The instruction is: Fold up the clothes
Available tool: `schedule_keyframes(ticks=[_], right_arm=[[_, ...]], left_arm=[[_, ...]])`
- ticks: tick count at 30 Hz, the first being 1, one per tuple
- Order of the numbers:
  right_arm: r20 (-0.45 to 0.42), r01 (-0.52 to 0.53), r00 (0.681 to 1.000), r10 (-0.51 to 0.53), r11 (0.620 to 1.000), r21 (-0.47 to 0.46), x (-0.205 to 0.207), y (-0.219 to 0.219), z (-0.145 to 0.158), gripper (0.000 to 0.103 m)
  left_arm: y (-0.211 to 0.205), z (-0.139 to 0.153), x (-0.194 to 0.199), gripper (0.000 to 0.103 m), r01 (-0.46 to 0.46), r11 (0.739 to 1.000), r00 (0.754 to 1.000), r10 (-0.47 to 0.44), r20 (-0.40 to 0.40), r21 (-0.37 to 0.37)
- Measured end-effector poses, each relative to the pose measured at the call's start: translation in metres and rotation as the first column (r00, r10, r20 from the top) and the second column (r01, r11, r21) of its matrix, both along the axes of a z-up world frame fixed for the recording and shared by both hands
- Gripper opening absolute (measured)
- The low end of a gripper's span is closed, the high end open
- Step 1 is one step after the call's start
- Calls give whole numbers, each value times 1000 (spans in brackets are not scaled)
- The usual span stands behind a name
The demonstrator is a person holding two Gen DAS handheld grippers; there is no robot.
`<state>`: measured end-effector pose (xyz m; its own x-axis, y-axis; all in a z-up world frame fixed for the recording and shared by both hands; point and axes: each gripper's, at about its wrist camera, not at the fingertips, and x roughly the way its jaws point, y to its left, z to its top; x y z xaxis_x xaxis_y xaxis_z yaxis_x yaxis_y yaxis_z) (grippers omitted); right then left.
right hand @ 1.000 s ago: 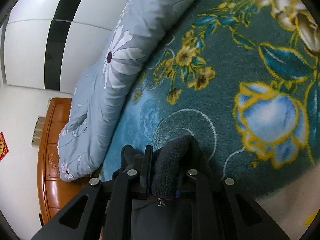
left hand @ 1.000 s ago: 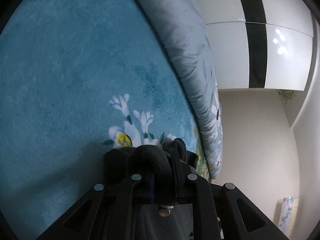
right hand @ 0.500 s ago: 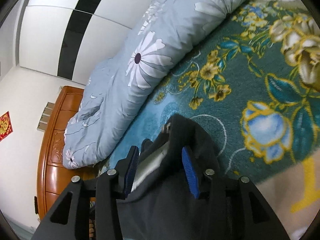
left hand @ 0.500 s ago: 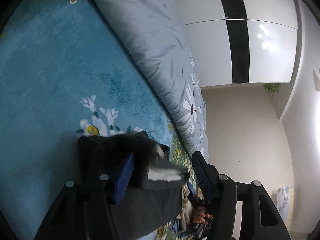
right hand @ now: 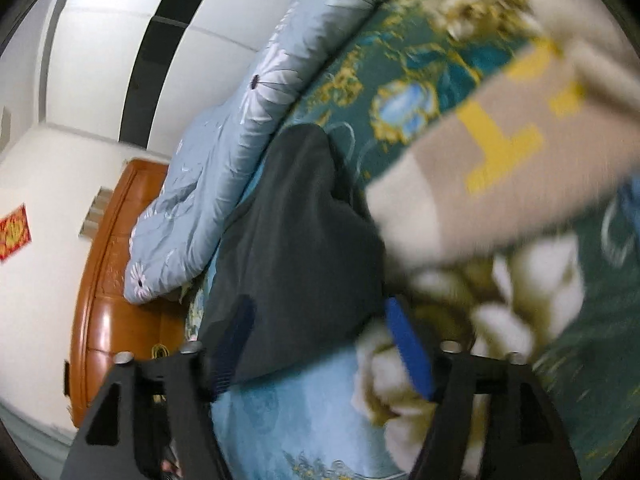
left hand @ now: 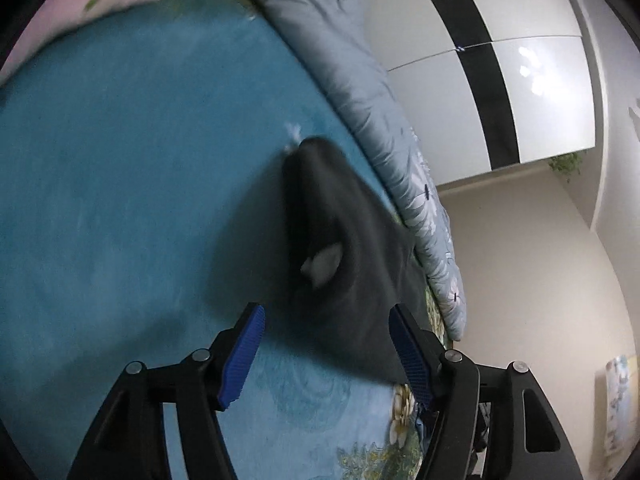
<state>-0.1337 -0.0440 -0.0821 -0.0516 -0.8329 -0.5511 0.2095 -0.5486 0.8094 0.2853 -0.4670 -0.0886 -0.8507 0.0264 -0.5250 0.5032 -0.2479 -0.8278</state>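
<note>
A dark grey garment [left hand: 344, 248] lies folded on the teal floral blanket [left hand: 120, 200], a pale label showing at its fold. My left gripper [left hand: 326, 336] is open and empty, its blue pads either side of the garment's near edge, a little above it. In the right wrist view the same garment [right hand: 296, 248] lies ahead of my right gripper [right hand: 320, 336], which is open and empty over its near edge. A beige garment with yellow lettering [right hand: 500, 168] lies to the right, its edge against the dark one.
A rolled light-blue duvet with daisies [left hand: 360, 92] runs along the far side of the blanket; it also shows in the right wrist view [right hand: 224, 168]. A wooden headboard [right hand: 108, 272] stands behind it. A pink cloth [left hand: 80, 12] lies at the far left.
Both grippers have opened, let go of the dark garment and drawn back from it. The garment now lies flat on the blanket. Both views are blurred by motion.
</note>
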Motion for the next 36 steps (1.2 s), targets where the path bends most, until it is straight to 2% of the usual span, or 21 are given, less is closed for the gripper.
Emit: schedule_keyframes(ticks=[2,6,10,11,15,23,25,26,27,29,34,36], right_arm=[[13,25,1000,-24,1000,-10,1,-5,-4,74],[40,74,997,-72,997,-29,2,-16,-12,75],[67,123,991,-120,991,-46,4,-26,-20,75],[74,135,989,-131,990,-51,4,-29,-22,78],[93,179,980,-174,982,-56,4,-39,-28,79],[87,249,965,-247,968,-15,0,-54,-28,79],[84,239,967,-239,971,9,1,-55,-27,78],[81,233,969,-234,972,17,1,-56,-27,75],[79,229,970,-230,973,21,1,-55,-27,65],[96,224,970,-225,974,21,2,-53,-30,52],[90,207,974,-207,978,10,5,-51,-25,38],[66,188,980,-188,982,9,8,-53,-16,34]], left_arm=[[6,-6,-7,71,-5,1000,1000,5,19,1],[7,-19,-20,72,-32,998,999,31,16,52],[1,-29,-35,73,-41,995,998,45,-46,96],[0,-30,-40,74,-43,994,997,49,-57,102],[-7,-37,-59,75,-41,990,996,51,-68,137],[-16,-39,-76,77,-28,989,997,38,-64,145],[-16,-38,-76,77,-23,990,998,32,-59,137],[-16,-37,-75,76,-24,990,998,33,-61,140],[-15,-38,-74,75,-28,989,997,38,-65,146],[-15,-38,-72,67,-37,988,996,48,-69,151],[-16,-36,-68,46,-52,985,995,66,-76,164],[-17,-35,-64,42,-56,984,995,70,-76,171]])
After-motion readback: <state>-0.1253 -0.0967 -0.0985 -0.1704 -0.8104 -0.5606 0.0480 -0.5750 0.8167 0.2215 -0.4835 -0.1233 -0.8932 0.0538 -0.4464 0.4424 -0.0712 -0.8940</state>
